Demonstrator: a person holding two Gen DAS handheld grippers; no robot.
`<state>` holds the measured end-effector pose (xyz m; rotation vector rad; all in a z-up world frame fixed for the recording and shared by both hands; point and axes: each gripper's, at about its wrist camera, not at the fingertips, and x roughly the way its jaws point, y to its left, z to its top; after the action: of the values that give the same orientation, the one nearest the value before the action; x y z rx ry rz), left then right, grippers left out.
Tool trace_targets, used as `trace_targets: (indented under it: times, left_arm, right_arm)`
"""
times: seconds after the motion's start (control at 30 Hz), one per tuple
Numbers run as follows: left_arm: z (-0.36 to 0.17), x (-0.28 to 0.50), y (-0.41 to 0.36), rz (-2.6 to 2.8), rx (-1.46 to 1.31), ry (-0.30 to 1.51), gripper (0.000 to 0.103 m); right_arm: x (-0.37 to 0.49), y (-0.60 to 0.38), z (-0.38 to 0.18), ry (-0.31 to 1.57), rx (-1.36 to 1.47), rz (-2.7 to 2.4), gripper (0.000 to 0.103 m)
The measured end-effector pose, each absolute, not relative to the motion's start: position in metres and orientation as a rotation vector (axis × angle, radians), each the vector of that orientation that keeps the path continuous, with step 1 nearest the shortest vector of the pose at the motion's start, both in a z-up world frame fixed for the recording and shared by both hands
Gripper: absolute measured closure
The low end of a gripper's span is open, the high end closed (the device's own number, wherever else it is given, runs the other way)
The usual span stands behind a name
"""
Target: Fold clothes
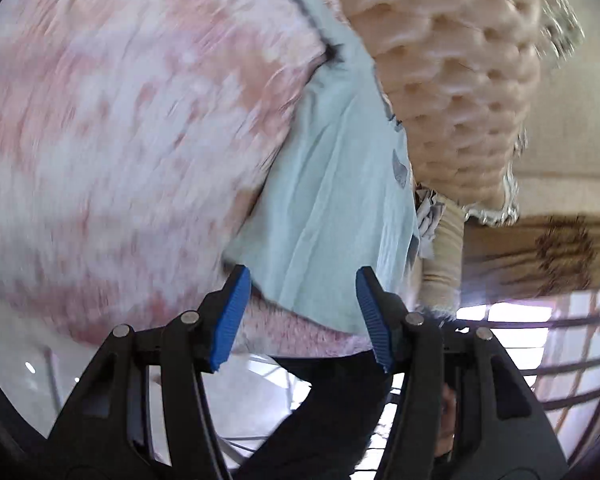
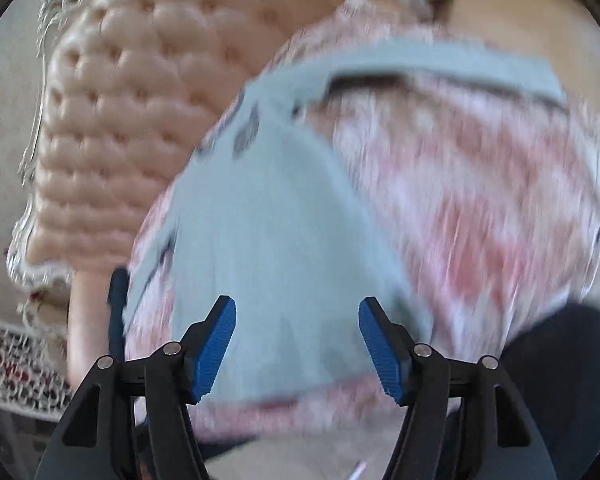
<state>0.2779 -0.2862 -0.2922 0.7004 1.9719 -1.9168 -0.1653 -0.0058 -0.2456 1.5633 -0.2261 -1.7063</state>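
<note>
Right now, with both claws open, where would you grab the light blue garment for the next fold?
Probably the bottom hem of the blue garment, the edge nearest the right claw. It lies flat on the pink blanket, and that hem stands out clearly against the pink. Come in low from the near side and pinch the hem alone. Blur hides finer detail.
</note>
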Motion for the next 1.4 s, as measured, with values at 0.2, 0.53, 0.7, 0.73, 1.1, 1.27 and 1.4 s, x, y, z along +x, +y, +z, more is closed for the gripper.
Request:
trace_targets:
  times: [0.2, 0.53, 0.7, 0.73, 1.1, 1.27, 1.4]
  left_arm:
    - [-0.284, 0.257, -0.280, -1.892, 0.835, 1.743, 0.045]
    - [-0.293, 0.216, -0.270, -2.009, 1.110, 1.474, 0.094]
    - [-0.274, 0.219, -0.267, -2.080, 1.105, 1.404, 0.095]
    - [-0.268, 0.220, -0.267, -2.096, 1.095, 1.392, 0.095]
    - [-0.266, 0.224, -0.270, -2.106, 1.089, 1.361, 0.095]
    - [-0.266, 0.218, -0.272, -2.099, 1.101, 1.351, 0.095]
    - [-0.266, 0.217, -0.273, -2.093, 1.108, 1.342, 0.095]
  right_arm:
    - [-0.151, 0.013, -0.261, -0.248, 1.623, -1.727, 0.038]
    - [-0.181, 0.023, -0.264, -0.154, 1.574, -1.898, 0.032]
    - [-0.178, 0.015, -0.271, -0.019, 1.559, -1.875, 0.032]
    - [-0.176, 0.013, -0.272, 0.022, 1.547, -1.872, 0.032]
    - [-0.148, -0.016, -0.278, 0.408, 1.385, -1.924, 0.055]
    - [-0.146, -0.014, -0.273, 0.443, 1.353, -1.917, 0.089]
    - [-0.134, -0.020, -0.263, 0.537, 1.272, -1.952, 0.090]
